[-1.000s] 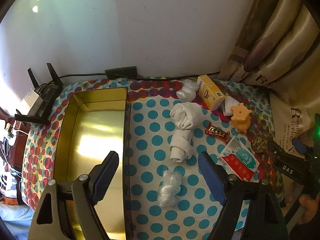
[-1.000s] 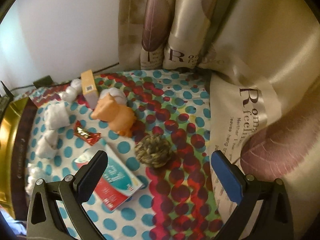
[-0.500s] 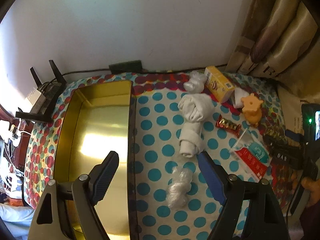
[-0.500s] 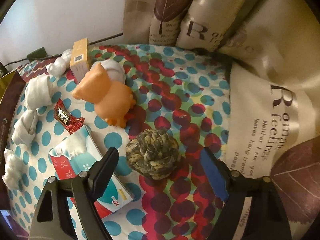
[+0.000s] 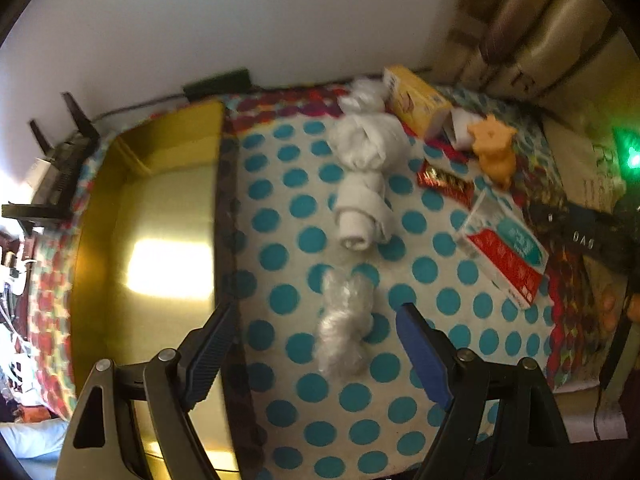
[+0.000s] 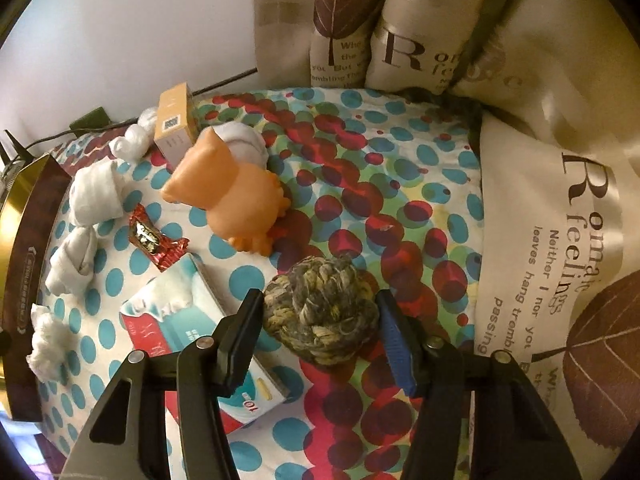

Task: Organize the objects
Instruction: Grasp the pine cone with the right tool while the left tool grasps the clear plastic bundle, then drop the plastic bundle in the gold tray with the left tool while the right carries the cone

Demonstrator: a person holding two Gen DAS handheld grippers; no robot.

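The right tool (image 6: 320, 320) has just been closing its jaws around the knotted rope ball (image 6: 322, 310), and both pads now sit against the ball's sides, so the ball is gripped where it rests on the spotted cloth (image 6: 400, 184) of the desk. Just left of that tool lies a red and teal carton (image 6: 188, 320), partly under the black finger; beyond it a red foil candy (image 6: 154, 240) lies beside an orange rubber toy (image 6: 228, 196), and behind the toy a yellow box (image 6: 176, 128) stands near the wall. Rolled white cloths (image 6: 96, 196) run down the left side of this view, next to the edge of a gold tin tray (image 6: 24, 216). A cream curtain with printed lettering (image 6: 560, 208) drapes along the right side of the cloth. The left tool (image 5: 312, 344) stands with its jaws wide apart and nothing gripped; a crumpled clear plastic bag (image 5: 344, 328) lies on the cloth between its fingers, apart from both pads. Its black finger hangs over the rim of the gold tin tray (image 5: 120, 208), which is to the left of the bag and shows a bright reflection on its floor. Further out from the bag lie the rolled white cloths (image 5: 364, 184), and to the right the red and teal carton (image 5: 504, 252), the candy (image 5: 444, 184) and the orange toy (image 5: 494, 152).
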